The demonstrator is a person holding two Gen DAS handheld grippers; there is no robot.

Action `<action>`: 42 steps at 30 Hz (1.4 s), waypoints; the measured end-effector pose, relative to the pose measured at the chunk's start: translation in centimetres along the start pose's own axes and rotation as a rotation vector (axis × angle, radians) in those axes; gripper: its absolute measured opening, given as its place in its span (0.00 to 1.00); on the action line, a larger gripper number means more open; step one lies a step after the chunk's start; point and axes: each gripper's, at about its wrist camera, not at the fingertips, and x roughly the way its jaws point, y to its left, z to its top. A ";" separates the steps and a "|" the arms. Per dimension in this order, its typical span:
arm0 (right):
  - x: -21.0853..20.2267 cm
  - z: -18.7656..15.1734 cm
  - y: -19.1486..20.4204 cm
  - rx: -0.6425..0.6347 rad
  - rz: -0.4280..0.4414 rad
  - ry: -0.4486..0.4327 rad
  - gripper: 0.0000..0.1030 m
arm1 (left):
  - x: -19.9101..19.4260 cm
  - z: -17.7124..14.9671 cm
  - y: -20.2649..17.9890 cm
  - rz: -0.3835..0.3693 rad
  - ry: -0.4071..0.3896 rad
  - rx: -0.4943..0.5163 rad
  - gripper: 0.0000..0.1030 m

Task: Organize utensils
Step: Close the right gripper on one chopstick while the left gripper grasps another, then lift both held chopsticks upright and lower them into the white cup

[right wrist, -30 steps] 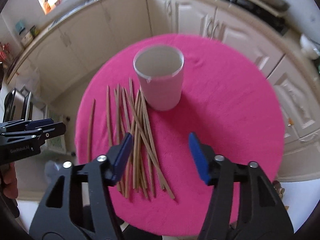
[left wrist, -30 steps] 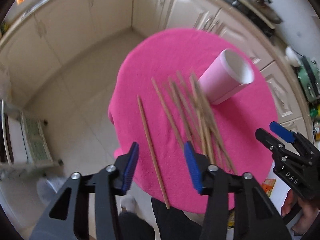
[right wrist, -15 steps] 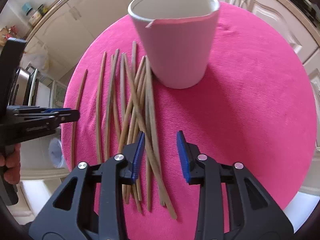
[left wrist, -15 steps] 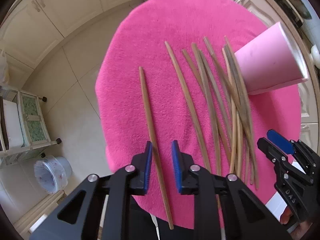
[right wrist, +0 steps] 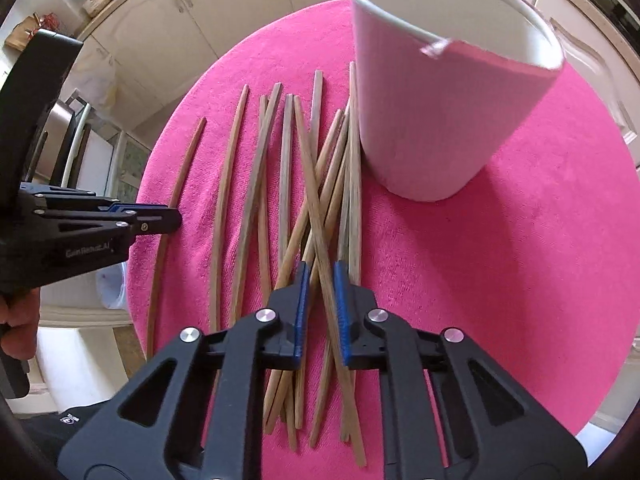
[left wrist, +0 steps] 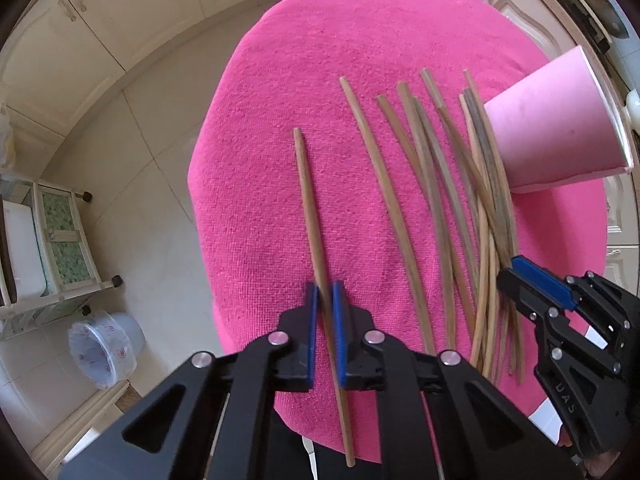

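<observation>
A kitchen with cream cabinets surrounds a round table under a pink cloth (left wrist: 380, 32). A lone chopstick (left wrist: 308, 200) lies apart at the left, its length running forward between the jaws of the left gripper (left wrist: 325, 308), which have just been closing onto it. The right gripper (right wrist: 319, 292) has just been closing too, across crossed sticks in the pile (right wrist: 280, 168) just beside the upright pink cup (right wrist: 440, 120).

In the left wrist view the tall pale pink cup (left wrist: 560, 136) is cut off by the picture's edge at its rim, and the black right gripper (left wrist: 516, 276) hides the near ends of several wooden chopsticks (left wrist: 492, 240).
</observation>
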 end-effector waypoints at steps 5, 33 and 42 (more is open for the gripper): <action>0.4 0.4 0.2 0.005 0.032 0.020 0.06 | 0.1 -0.4 0.8 -0.030 -0.007 -0.015 0.06; -16.4 2.5 -3.9 0.254 0.272 -0.493 0.06 | -16.7 1.4 -6.8 -0.424 -0.579 0.204 0.05; -19.2 5.9 -9.2 0.371 0.197 -0.752 0.06 | -19.0 6.0 -12.4 -0.470 -0.755 0.257 0.05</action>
